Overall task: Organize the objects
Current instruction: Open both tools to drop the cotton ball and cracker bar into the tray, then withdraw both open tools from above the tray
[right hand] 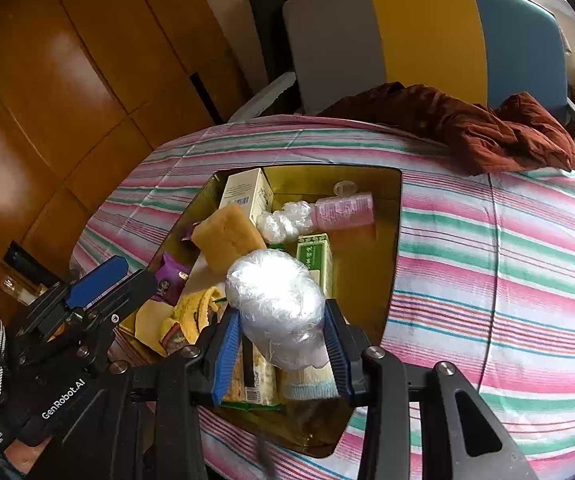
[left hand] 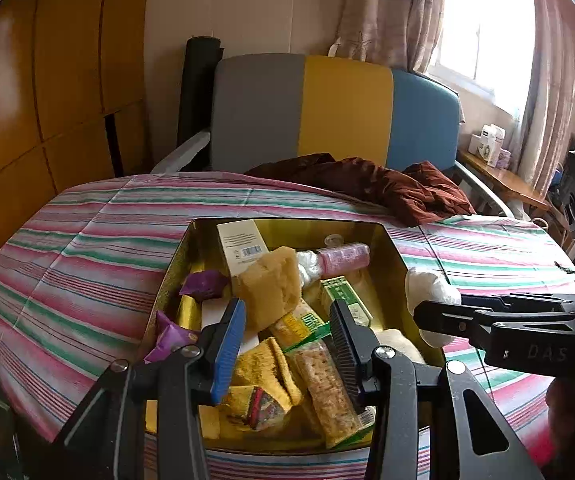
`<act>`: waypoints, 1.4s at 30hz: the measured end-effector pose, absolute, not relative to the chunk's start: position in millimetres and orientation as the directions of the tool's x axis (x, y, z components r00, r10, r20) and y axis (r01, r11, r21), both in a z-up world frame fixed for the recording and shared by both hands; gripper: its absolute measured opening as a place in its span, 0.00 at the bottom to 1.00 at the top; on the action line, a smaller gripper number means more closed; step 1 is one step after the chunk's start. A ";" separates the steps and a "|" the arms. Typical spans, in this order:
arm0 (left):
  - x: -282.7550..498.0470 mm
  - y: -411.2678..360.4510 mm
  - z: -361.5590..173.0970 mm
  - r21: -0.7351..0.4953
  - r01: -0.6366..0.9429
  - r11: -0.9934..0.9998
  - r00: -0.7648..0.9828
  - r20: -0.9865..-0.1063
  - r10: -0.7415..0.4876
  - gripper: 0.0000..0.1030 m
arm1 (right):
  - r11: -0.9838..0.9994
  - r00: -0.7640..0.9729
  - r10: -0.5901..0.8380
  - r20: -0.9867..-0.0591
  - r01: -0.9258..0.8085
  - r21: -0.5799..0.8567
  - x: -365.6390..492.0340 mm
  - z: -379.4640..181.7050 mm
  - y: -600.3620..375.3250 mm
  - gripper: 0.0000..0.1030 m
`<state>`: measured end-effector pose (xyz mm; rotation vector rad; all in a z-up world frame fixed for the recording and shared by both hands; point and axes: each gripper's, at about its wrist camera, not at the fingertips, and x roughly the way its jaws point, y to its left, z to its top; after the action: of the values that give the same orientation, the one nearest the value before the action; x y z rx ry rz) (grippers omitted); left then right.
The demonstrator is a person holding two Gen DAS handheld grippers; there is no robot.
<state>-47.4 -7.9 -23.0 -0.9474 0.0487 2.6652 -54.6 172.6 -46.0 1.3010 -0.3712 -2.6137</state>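
Note:
A gold tin box (left hand: pixel 391 256) (right hand: pixel 383 248) sits on the striped bedspread, filled with several items: a tan sponge (left hand: pixel 267 284) (right hand: pixel 227 236), a pink bottle (left hand: pixel 343 258) (right hand: pixel 343 210), a green box (left hand: pixel 347 296) (right hand: pixel 315 256), a white carton (left hand: pixel 243 244) (right hand: pixel 247 192), snack packets (left hand: pixel 327 392) and a yellow cloth (left hand: pixel 267 368). My right gripper (right hand: pixel 281 342) is shut on a white plastic-wrapped bundle (right hand: pixel 275 304) (left hand: pixel 427 288), held above the box's near right part. My left gripper (left hand: pixel 287 344) is open and empty above the box's near side.
A striped pink, green and white bedspread (left hand: pixel 87 260) (right hand: pixel 487 260) covers the bed. A crumpled maroon cloth (left hand: pixel 387 188) (right hand: pixel 487 128) lies at the far side by a grey, yellow and blue headboard (left hand: pixel 339 108). A wooden wardrobe (left hand: pixel 47 80) stands left, a bedside shelf (left hand: pixel 499 176) right.

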 end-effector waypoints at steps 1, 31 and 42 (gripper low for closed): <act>-47.7 -10.0 -23.0 -0.071 -0.294 -0.953 -0.735 -0.621 0.273 0.43 | -0.951 -0.593 -0.284 -0.754 0.070 0.302 -56.1 -45.6 170.1 0.39; -47.8 -45.2 -25.3 -0.058 -0.149 -0.987 -0.760 -0.631 0.152 1.00 | -0.985 -0.671 -0.104 -0.734 -0.033 0.170 -49.9 -48.8 155.6 0.63; -28.0 -31.3 -13.5 0.012 -0.116 -0.993 -0.787 -0.612 0.084 1.00 | -0.994 -0.704 -0.011 -0.710 -0.071 0.086 -22.4 -53.3 144.6 0.66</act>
<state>-28.0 -31.3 -13.5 -0.9800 0.0737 2.8721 -22.4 144.6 -53.3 1.2193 -0.1700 -2.9259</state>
